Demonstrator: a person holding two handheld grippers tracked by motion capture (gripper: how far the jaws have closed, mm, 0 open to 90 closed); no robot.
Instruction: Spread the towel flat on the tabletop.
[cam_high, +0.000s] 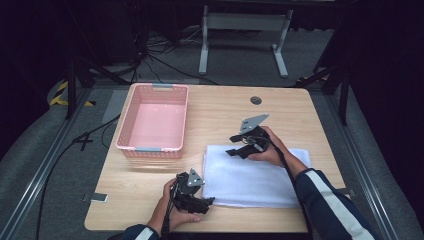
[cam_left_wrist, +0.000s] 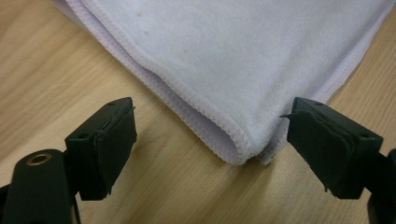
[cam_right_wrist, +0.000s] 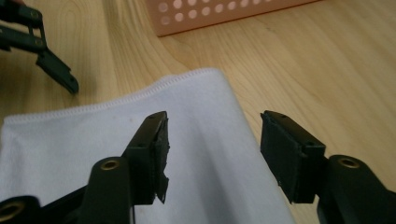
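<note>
Now my left fingers stand spread around the folded towel's corner on the counter; my right fingers hover spread above it.

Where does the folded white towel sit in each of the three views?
High view: the white towel lies at lower centre of the wooden table, right of the pink basket.
Left gripper view: it spreads across the top, its folded corner pointing down between the open jaws.
Right gripper view: it covers lower left to centre.
Shared landmark: the towel's stitched hem.
</note>
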